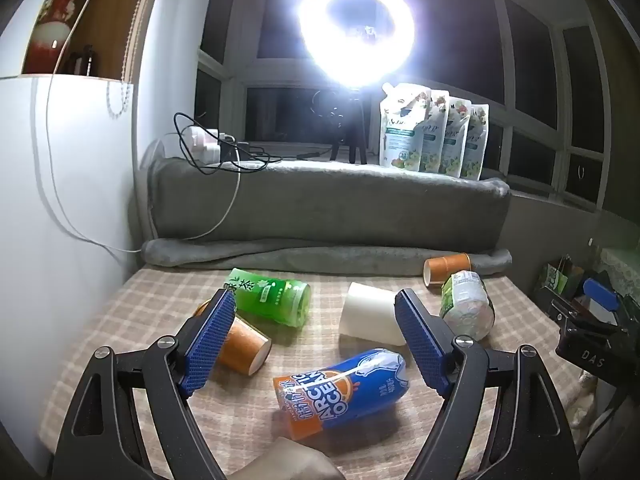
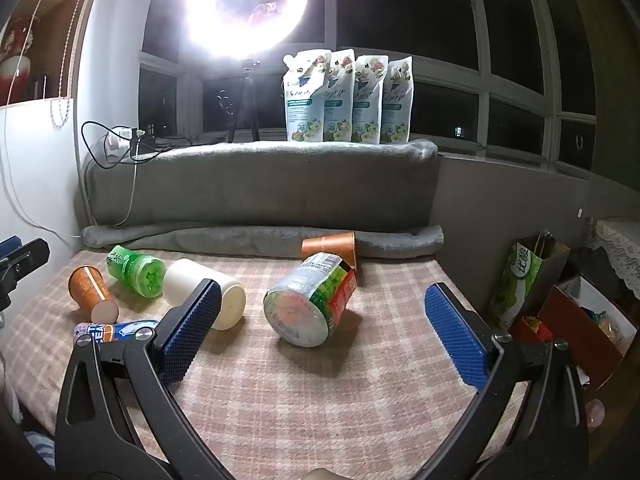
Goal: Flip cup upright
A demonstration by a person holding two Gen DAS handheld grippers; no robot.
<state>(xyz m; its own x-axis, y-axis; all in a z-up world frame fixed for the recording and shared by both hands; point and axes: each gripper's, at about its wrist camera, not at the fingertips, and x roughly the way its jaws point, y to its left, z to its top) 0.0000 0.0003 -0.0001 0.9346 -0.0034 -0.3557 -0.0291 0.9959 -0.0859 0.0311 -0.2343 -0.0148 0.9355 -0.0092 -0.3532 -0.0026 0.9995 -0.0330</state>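
Several cups lie on their sides on the checked tablecloth (image 1: 168, 288). A white cup (image 1: 370, 315) lies in the middle, also in the right wrist view (image 2: 200, 286). A blue and orange Arctic Ocean cup (image 1: 340, 392) lies nearest my left gripper (image 1: 316, 316), which is open and empty above the cups. An orange paper cup (image 1: 244, 346) lies by its left finger. A green tea cup (image 1: 276, 296), a clear labelled cup (image 2: 310, 302) and a second orange cup (image 2: 332, 248) lie further off. My right gripper (image 2: 322, 304) is open and empty, with the clear cup between its fingers.
A rolled grey blanket (image 1: 320, 200) bounds the table's far edge. A ring light (image 1: 356, 32) on a tripod, several refill pouches (image 1: 434, 132) and a power strip with cables (image 1: 212, 144) stand on the ledge behind. Boxes and a green bag (image 2: 524, 280) sit right of the table.
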